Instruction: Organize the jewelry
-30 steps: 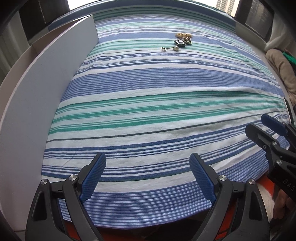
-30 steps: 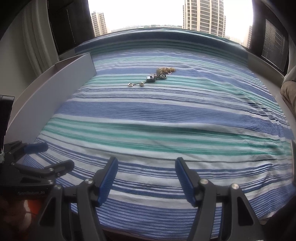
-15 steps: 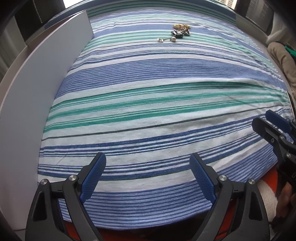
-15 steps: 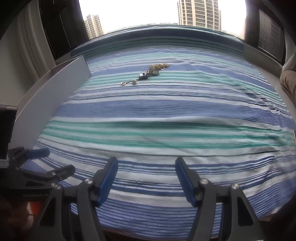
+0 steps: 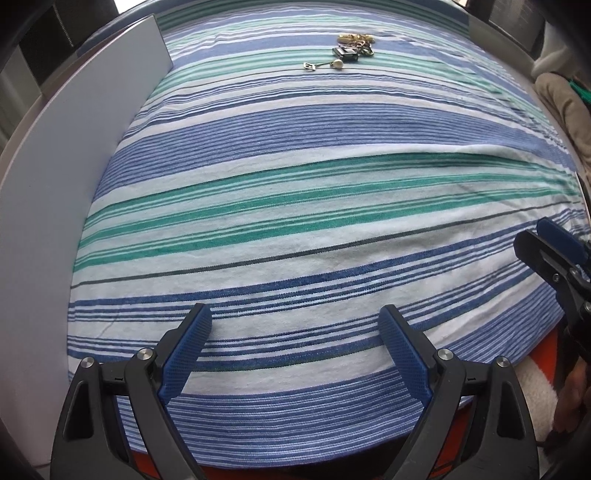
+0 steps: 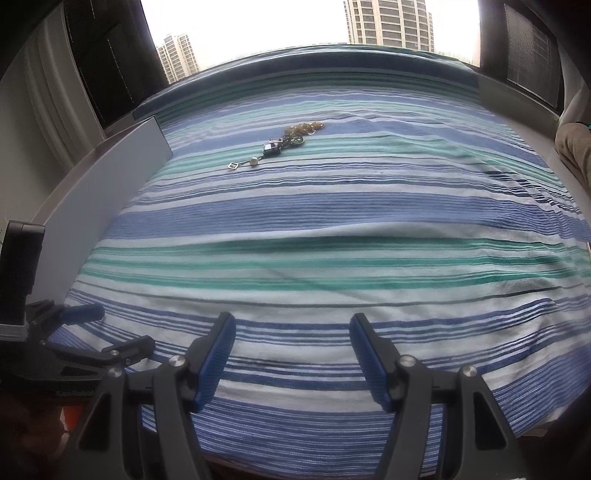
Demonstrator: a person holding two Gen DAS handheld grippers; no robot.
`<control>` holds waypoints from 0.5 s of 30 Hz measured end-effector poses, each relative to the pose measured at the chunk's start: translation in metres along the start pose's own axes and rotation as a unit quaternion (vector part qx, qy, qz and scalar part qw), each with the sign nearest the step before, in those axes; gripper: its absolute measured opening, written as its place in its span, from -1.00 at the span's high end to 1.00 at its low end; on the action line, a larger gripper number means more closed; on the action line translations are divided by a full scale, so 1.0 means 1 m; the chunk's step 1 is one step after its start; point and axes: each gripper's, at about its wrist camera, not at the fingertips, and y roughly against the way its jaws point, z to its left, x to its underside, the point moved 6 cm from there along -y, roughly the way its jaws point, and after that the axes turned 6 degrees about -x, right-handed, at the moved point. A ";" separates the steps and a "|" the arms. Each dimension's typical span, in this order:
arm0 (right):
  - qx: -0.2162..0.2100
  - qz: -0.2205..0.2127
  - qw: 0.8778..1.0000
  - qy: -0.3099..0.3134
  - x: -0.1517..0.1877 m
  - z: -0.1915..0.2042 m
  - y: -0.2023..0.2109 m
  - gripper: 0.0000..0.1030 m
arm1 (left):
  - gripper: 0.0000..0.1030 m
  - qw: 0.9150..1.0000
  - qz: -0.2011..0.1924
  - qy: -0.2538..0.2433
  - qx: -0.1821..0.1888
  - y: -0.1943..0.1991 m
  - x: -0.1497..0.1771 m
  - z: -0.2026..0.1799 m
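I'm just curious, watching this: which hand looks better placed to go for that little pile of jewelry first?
Probably the right, though only slightly. Both tongs, left and right, stand open and empty at the near edge of the striped cloth, far from the jewelry. In both views the pile lies slightly right of the left tongs.

A blue, green and white striped cloth [image 6: 332, 221] is spread flat, bordered at left by a grey upright panel [image 6: 110, 177]; tower blocks [image 6: 388, 22] are seen outside.
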 end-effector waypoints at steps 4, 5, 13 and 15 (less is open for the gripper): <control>-0.001 -0.001 1.000 -0.006 0.000 -0.005 0.001 -0.27 | -0.80 1.000 -0.019 0.004 0.024 0.008 -0.033 0.008; -0.001 -0.004 1.000 -0.009 0.000 -0.007 0.002 -0.27 | -0.80 0.999 -0.029 0.009 0.036 0.012 -0.047 0.012; 0.002 -0.010 0.999 -0.036 -0.001 -0.029 0.002 -0.27 | -0.86 0.993 -0.096 -0.022 0.058 0.013 -0.169 0.008; 0.002 -0.008 0.999 -0.039 -0.002 -0.032 0.000 -0.27 | -0.86 0.991 -0.097 -0.053 0.072 0.001 -0.196 -0.013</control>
